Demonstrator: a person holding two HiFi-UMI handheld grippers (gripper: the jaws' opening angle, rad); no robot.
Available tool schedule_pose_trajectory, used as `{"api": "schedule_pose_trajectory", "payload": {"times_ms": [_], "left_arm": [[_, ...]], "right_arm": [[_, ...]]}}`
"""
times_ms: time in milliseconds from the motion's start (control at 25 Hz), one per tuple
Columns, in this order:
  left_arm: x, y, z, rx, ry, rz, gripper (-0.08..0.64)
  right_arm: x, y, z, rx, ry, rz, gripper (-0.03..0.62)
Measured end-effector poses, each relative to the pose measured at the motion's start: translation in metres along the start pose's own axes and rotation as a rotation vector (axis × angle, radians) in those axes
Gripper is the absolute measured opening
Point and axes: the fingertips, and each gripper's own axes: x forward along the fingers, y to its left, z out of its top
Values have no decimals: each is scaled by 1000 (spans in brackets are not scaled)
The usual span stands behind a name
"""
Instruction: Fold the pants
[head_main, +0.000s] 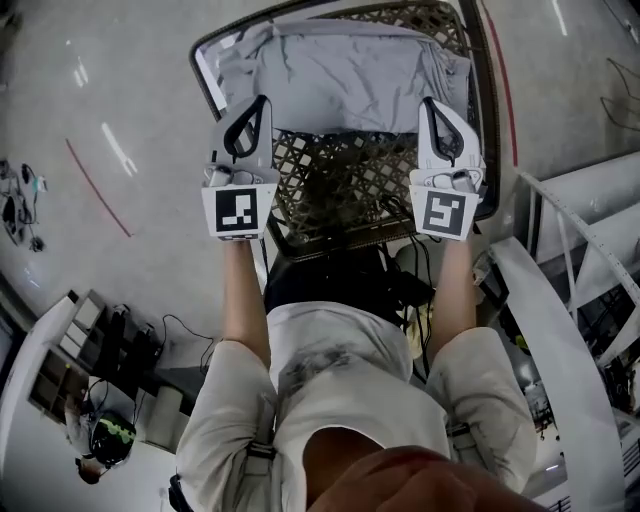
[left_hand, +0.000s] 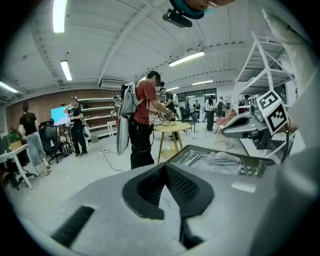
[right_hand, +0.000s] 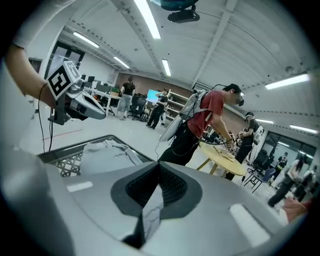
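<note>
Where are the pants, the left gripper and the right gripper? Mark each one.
pants (head_main: 345, 70), head view, middle of the gray cloth.
left gripper (head_main: 263, 101), head view, between its closed fingertips.
right gripper (head_main: 429, 102), head view, between its closed fingertips.

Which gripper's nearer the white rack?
Right. The right gripper is on the rack's side, shut on the pants; the left gripper grips their far side, farther away.

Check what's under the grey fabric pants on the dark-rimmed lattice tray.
The grey fabric pants cover the far half of the dark-rimmed lattice tray; bare lattice shows nearer and at the far right corner. Anything else beneath the fabric is hidden.
</note>
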Motion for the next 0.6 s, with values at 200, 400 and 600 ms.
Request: {"api": "schedule_pose_trajectory", "payload": {"times_ms": [200,400,600], "left_arm": [[-27,-12,29,-6,-52,-4,5],[-57,-15,53,32,-88,-14,5],[-86,-12,65,8,-142,-61,5]], "right_arm": [[-25,12,30,82,-61,11,9],[-45,34,67,148,-113,26,9],[-61,52,103,218,-153,-23,9]]}}
